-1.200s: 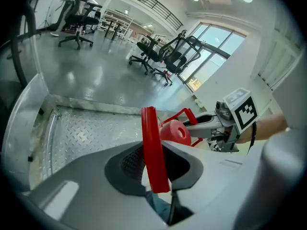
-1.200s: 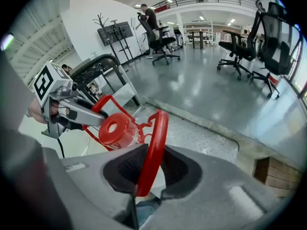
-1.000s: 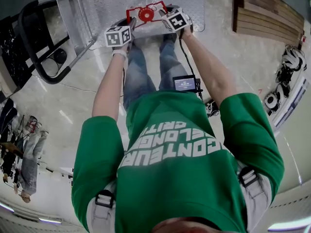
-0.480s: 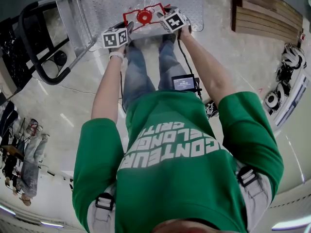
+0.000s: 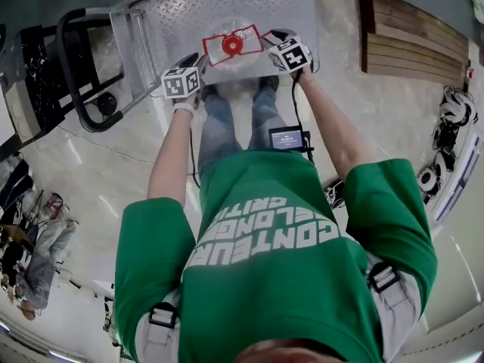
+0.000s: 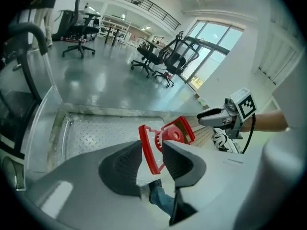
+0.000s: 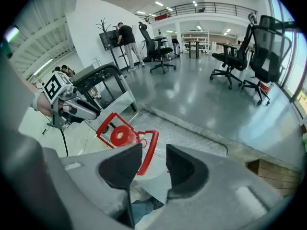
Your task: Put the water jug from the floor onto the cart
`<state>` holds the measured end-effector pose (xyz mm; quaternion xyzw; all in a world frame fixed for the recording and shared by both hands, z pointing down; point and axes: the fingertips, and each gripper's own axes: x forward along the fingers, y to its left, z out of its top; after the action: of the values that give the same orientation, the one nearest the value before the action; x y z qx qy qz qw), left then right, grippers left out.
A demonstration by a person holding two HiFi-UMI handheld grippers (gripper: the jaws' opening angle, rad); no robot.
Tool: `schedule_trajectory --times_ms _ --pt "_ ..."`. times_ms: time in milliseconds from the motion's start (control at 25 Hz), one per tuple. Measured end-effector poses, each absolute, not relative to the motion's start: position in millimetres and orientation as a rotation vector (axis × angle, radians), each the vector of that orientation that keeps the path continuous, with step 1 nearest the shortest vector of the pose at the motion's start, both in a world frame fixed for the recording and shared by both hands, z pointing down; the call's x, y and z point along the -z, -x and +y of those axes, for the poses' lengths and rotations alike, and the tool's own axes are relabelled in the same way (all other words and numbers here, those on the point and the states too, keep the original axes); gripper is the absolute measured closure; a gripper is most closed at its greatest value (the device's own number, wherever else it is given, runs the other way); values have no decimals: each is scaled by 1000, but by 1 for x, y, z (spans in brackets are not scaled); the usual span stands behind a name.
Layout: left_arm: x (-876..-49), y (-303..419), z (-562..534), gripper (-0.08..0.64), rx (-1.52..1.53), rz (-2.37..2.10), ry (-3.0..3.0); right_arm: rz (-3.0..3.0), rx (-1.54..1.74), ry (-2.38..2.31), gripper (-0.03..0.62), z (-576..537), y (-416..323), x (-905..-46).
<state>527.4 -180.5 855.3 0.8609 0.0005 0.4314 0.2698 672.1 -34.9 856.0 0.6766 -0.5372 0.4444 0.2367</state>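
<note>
Jaws opening on both hand-held grippers [image 6: 152,152] [image 7: 153,153], jug handle [image 6: 145,143] between.

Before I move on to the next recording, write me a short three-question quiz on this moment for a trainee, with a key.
1. True or false: the water jug stands on the floor beside the cart.
2. What colour is the jug's handle? A blue, B red, C green.
3. What lies between the fingers of the left gripper?

Key
1. False: it stands on the cart.
2. B.
3. The jug's handle; the fingers are opening and do not press on it.
</note>
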Motion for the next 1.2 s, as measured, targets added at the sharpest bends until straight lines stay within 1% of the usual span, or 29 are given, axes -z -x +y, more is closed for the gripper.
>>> schedule_trajectory --times_ms 200,360,440,680,800,960,1200 --pt "-803 -537 -182 436 -1045 32 -2448 -1529 -1097 -1900 457 -36 -683 -803" --pt "-749 -549 -181 445 -920 55 -2569 -1560 -928 -1997 559 -44 -696 -744" --pt "-720 -557 -180 453 -844 62 -2631 -1590 -834 -2051 598 -51 -703 -709" --pt "-638 -565 -169 514 -688 164 -2817 -1687 -532 -2149 598 -67 -697 -607" --pt "-591 -578 -166 545 -561 196 -2891 -1725 -381 -2181 598 -68 -698 -560" --pt "-532 -587 -170 545 -374 210 -2955 -1775 -242 -2189 598 -74 -693 -517" --pt "-475 -586 -165 545 -150 217 -2952 -1809 -160 -2166 598 -68 -681 -493"
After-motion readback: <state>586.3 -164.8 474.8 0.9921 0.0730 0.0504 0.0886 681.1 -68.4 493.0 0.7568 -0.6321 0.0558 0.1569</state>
